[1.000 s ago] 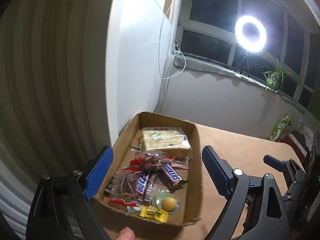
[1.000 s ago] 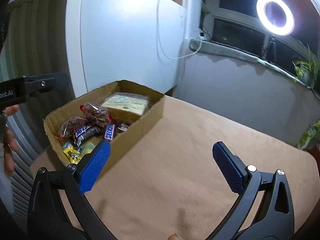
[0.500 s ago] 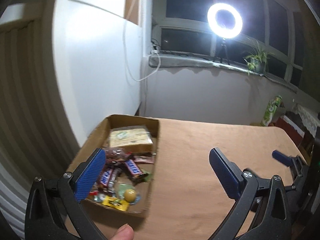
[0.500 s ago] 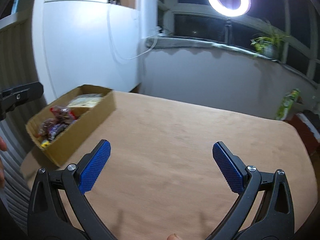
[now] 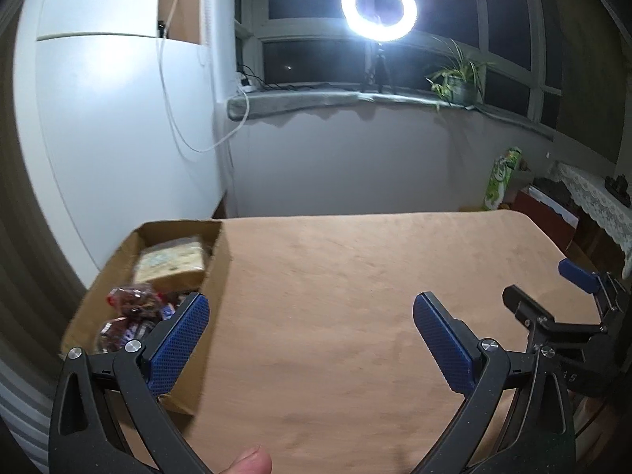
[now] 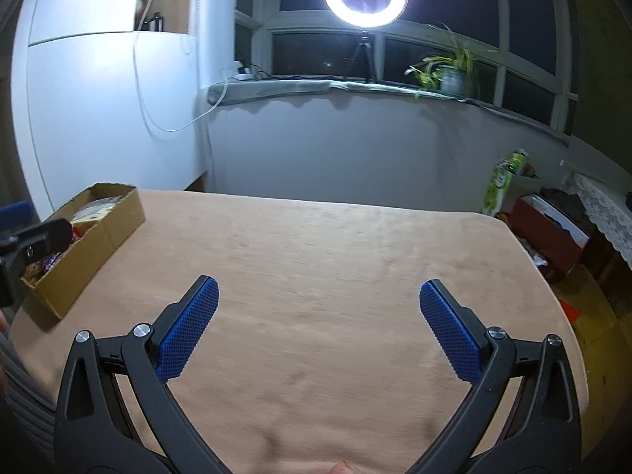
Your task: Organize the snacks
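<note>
Left gripper (image 5: 310,337) fingers spread wide after just opening more, nothing between them, only bare tabletop (image 5: 335,276). Cardboard box (image 5: 215,276) with snacks (image 5: 134,300) just beside and partly behind the left finger. Right gripper (image 6: 318,326) fingers also released, empty. From there, the box (image 6: 98,237) well apart, beyond the left finger.
</note>
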Available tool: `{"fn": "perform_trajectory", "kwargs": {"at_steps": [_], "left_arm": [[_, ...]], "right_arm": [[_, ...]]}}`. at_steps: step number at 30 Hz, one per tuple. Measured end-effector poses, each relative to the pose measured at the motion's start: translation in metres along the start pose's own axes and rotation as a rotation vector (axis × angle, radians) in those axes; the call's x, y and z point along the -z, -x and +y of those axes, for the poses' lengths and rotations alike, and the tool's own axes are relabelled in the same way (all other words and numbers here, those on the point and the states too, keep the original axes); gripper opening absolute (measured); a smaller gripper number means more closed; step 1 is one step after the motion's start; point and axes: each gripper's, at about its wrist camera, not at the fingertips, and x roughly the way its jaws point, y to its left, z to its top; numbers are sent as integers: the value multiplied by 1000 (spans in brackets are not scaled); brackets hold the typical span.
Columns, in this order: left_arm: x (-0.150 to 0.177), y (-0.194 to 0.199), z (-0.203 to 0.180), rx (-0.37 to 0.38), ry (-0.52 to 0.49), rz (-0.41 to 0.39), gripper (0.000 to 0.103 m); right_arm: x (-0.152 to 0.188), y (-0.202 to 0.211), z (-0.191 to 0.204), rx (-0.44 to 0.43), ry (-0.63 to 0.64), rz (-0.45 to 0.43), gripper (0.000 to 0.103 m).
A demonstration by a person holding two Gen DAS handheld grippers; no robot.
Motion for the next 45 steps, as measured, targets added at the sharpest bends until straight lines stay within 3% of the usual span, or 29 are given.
{"fn": "perform_trajectory", "kwargs": {"at_steps": [8,24,45], "left_arm": [[6,-6,-14,-4,7,26,103],[17,-3,-7,33,37,51,103],[19,-1,-4,24,45,59,103]], "right_arm": [[-1,3,-11,26,-12,0,103],[-3,5,-1,24,21,4,103],[-4,6,2,17,34,6,103]]}}
